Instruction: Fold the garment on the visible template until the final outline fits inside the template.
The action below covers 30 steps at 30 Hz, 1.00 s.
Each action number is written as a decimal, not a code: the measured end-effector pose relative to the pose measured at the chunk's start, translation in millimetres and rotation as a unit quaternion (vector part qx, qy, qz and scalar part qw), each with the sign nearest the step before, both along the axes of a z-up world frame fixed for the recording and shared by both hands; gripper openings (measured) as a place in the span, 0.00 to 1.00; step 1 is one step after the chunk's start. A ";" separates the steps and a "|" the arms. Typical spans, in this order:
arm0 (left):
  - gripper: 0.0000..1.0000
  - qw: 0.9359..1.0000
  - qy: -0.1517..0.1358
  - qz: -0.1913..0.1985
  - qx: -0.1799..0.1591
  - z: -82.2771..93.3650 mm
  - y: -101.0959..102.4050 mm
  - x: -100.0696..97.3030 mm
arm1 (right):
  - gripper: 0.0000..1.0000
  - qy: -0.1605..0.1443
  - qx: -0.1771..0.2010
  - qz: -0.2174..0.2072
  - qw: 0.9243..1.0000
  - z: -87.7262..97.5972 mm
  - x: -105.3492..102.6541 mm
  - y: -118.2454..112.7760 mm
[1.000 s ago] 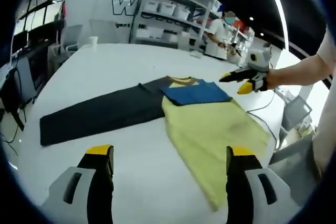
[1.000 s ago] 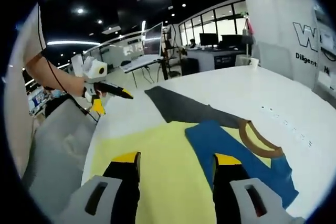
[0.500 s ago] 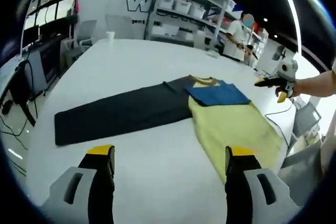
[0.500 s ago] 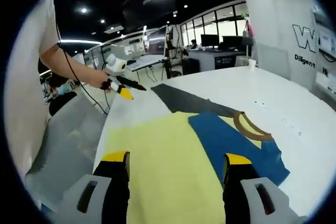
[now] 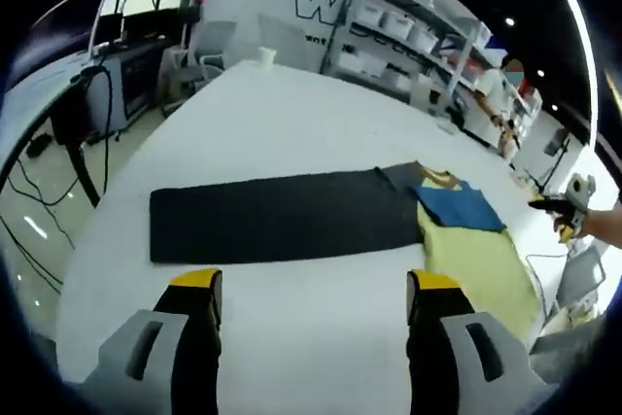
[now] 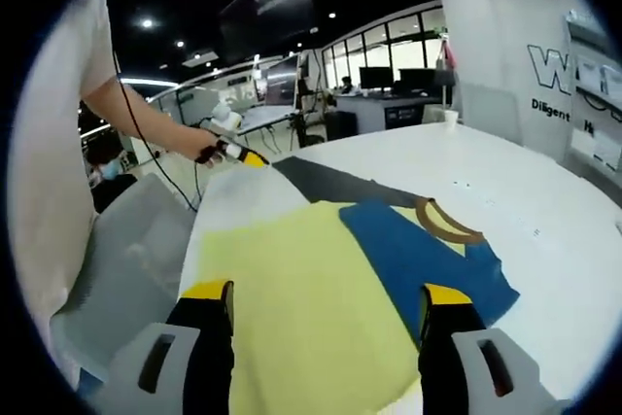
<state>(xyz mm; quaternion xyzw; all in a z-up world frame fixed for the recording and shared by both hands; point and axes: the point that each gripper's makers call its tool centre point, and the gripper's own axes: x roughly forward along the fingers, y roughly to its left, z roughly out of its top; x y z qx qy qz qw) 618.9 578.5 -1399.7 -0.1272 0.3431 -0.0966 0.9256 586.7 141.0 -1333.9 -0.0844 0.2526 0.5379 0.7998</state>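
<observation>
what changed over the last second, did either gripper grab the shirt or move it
No grab. The left gripper drew back along the table, away from the right gripper, so the dark template shows whole in its view. The right gripper eased nearer the yellow and blue garment. Both hang open and empty. The garment lies as before, one end on the template.
</observation>
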 end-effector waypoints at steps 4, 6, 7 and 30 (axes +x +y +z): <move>0.71 0.998 0.009 0.060 -0.026 -4.0 20.1 3.9 | 0.76 -0.001 0.004 -0.010 1.000 1.6 0.1 -4.3; 0.68 0.996 0.012 0.088 -0.033 -7.2 31.1 5.8 | 0.75 -0.001 0.004 -0.012 1.000 1.5 -1.0 -5.6; 0.67 0.995 0.012 0.091 -0.033 -8.4 34.3 6.5 | 0.75 -0.001 0.003 -0.012 1.000 1.5 -1.6 -6.0; 0.41 0.977 0.031 0.202 -0.061 -32.9 86.2 23.0 | 0.71 -0.002 0.002 -0.040 0.999 4.1 -3.6 -15.5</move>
